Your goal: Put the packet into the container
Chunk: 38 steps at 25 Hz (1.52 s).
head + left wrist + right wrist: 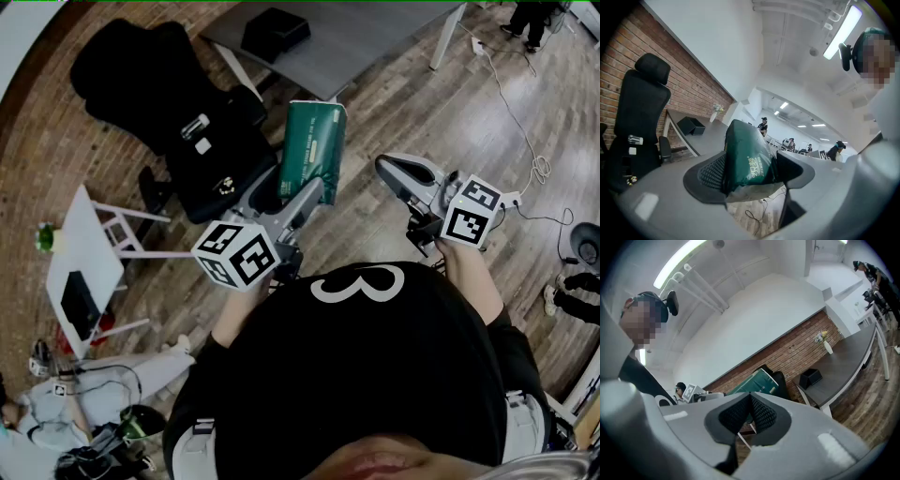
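A green packet (314, 145) is held upright in the air over the wooden floor, with my left gripper (312, 190) shut on its lower end. In the left gripper view the packet (747, 159) fills the gap between both pads (712, 173). My right gripper (387, 170) hovers to the right of the packet, apart from it and shut with nothing in it; its pads (761, 413) meet at the tips. A black open container (275, 33) sits on the grey table (375, 37) beyond the packet, and it also shows in the gripper views (691, 125) (810, 377).
A black office chair (178, 103) stands left of the packet, close to the table. A white side table (84, 258) with a dark device is at the left. Cables (530, 131) trail over the floor at the right. People stand at the room's edges.
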{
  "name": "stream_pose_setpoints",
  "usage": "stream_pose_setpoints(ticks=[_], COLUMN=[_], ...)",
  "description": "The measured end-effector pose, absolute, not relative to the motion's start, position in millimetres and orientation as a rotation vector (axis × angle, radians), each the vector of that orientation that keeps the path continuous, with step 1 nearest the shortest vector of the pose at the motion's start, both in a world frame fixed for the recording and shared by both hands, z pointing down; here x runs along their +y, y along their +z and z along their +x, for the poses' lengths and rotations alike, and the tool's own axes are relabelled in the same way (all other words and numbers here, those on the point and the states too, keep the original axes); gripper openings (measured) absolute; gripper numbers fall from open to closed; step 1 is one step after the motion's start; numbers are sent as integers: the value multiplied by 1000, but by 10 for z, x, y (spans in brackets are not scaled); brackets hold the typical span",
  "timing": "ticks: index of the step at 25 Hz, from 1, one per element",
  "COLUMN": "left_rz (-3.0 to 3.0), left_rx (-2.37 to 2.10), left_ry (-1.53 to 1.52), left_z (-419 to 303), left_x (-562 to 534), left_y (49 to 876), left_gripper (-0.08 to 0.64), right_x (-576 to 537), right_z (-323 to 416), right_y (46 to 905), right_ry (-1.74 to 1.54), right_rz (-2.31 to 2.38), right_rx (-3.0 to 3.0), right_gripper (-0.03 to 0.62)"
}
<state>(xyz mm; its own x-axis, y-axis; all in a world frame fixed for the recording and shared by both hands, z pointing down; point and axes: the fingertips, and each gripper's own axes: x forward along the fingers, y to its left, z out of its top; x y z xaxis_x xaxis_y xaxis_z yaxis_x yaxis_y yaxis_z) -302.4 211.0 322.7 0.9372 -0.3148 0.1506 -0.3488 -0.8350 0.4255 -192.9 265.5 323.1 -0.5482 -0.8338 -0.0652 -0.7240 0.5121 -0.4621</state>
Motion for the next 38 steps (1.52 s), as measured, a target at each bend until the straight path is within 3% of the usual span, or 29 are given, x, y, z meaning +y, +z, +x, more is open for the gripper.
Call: stream_pose_setpoints(ticks=[29, 38], left_rz=[2622, 2600], left_rx=[-474, -458], left_ry=[69, 129], left_z=[-1685, -1091], left_x=[2038, 1287], left_y=[3265, 3394], left_gripper=[350, 348], right_x=[2698, 2044], right_z=[-551, 82], right_y=[3362, 3467], right_ry=[-590, -634], right_rz=[-1329, -1354], right_rx=[2433, 2376], right_gripper=[2, 2])
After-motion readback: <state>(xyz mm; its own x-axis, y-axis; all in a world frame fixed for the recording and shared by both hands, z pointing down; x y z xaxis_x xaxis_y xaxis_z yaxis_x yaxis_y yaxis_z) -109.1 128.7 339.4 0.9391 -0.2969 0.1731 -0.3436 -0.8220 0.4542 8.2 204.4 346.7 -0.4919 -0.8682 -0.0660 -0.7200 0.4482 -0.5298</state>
